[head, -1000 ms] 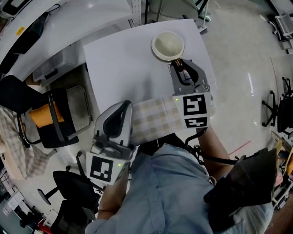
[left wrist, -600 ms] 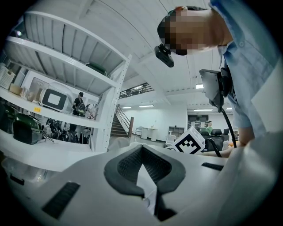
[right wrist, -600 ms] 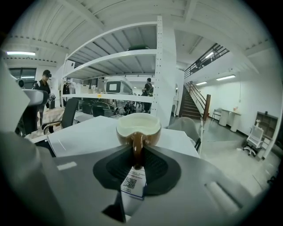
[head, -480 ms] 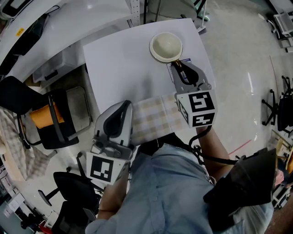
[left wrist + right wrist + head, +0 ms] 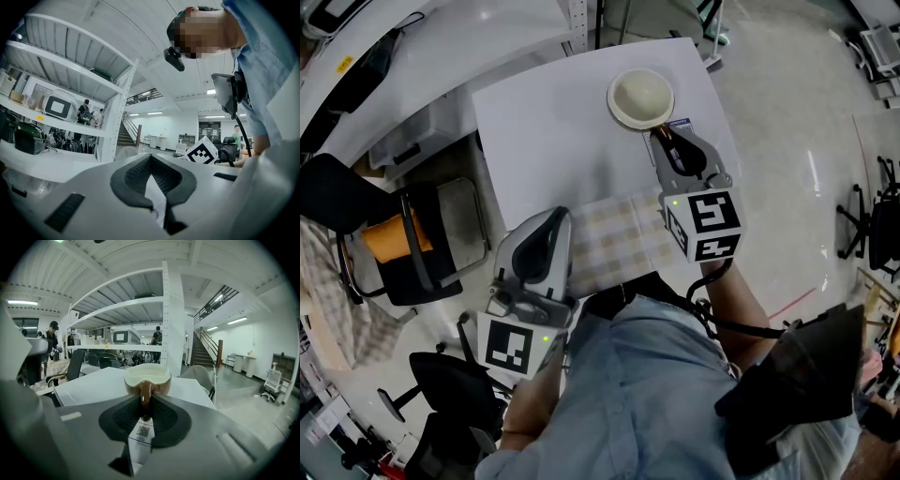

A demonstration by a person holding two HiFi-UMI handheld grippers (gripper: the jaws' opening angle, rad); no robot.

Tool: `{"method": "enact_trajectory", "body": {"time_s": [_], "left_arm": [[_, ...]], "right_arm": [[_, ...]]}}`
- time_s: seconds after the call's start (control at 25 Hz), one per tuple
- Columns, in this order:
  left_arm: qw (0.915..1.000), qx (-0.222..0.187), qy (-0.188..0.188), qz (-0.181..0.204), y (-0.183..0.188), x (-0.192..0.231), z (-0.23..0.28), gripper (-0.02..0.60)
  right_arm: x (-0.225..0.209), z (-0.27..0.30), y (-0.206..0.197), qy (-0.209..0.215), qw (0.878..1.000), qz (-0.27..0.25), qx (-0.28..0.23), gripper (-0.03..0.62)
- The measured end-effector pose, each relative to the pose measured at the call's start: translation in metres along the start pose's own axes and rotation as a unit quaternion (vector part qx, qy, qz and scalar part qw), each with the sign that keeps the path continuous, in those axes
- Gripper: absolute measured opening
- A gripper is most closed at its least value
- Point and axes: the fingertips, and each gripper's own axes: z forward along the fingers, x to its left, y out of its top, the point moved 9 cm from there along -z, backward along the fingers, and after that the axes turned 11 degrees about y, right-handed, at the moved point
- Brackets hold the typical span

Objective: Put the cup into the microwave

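Note:
A brown cup (image 5: 642, 96) with a cream inside stands near the far edge of the white table (image 5: 553, 131). My right gripper (image 5: 668, 131) reaches it from the near side. In the right gripper view the jaws have just been closing, and they now grip the cup's handle (image 5: 145, 397), with the bowl of the cup (image 5: 147, 377) just beyond the right gripper (image 5: 144, 411). My left gripper (image 5: 546, 225) hangs at the table's near edge, shut and empty, pointing level, with the left gripper (image 5: 151, 180) pads together. A white microwave-like box (image 5: 58, 107) sits on a shelf.
A checked cloth (image 5: 614, 239) lies at the table's near edge between the grippers. Black chairs (image 5: 403, 244) and a white bin (image 5: 422, 141) stand left of the table. Shelving (image 5: 166, 319) rises beyond the table, with people (image 5: 51, 333) standing by it.
The right gripper has rolled a little, so its marker cube now shows tilted. Its jaws have drawn in on the cup's handle. The left gripper and the cup have stayed put.

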Motion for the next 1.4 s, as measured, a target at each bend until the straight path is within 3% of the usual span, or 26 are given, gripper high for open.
{"method": "enact_trajectory", "body": {"time_s": [0.48,1.08,1.4], "left_arm": [[1.0000,-0.004,0.007,0.002,0.002,-0.005,-0.007,0.005],[0.9993,-0.017,0.033,0.005,0.004,-0.008,-0.041,0.005],[0.9993,-0.029,0.025,0.005,0.002,-0.015,-0.065,0.005]], "right_arm": [[0.002,-0.003,0.001,0.012,1.000,0.005,-0.021,0.049],[0.016,-0.006,0.026,0.027,0.998,-0.027,-0.051,0.049],[0.036,-0.022,0.037,0.034,0.997,-0.046,-0.059,0.049]]}}
